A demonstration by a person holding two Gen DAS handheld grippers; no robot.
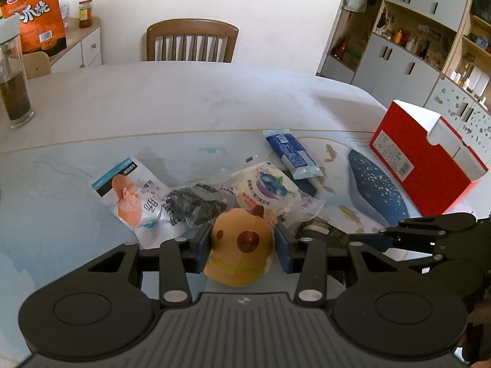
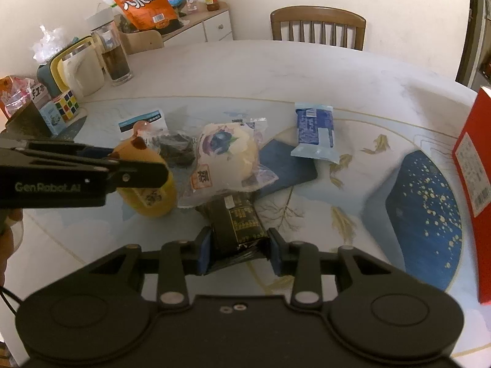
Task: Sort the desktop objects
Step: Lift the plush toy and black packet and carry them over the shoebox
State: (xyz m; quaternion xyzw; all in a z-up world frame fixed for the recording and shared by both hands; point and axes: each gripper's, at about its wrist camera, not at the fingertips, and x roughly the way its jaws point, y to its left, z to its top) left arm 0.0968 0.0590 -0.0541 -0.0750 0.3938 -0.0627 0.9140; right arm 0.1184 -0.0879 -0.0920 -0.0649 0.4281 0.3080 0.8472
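Desktop objects lie in a loose cluster at the middle of the bench (image 1: 153,98): a yellow cap-shaped toy (image 1: 241,250), a dark snack packet (image 2: 237,224), a blueberry bun packet (image 2: 225,156), a blue wrapped bar (image 2: 316,132), a white pouch (image 1: 129,193) and a clear bag of dark contents (image 1: 193,204). A red box (image 1: 423,165) stands open at the far right edge of the cluster, well apart from the toy.

Step in hand: pickup, both sides at once. Judged from the layout, sorting has barely begun, since most items remain in the pile.

Left hand-held gripper (image 1: 242,245): jaws at a middling width, one blue pad on each flank of the yellow cap-shaped toy. The pads appear to press on it. The right wrist view shows the toy's base at or just above the surface; whether it is lifted cannot be told.

Right hand-held gripper (image 2: 239,253): jaws narrow, clamped on the near end of the dark snack packet, whose wrapper crumples between the pads. The far end of the packet lies under the edge of the blueberry bun packet.

Next move, as a judgement: raise each item straight up, drawing the dark packet clear of the bun packet without dragging it, then carry each item to its destination. The red box is a likely receptacle, but the frames do not confirm it.
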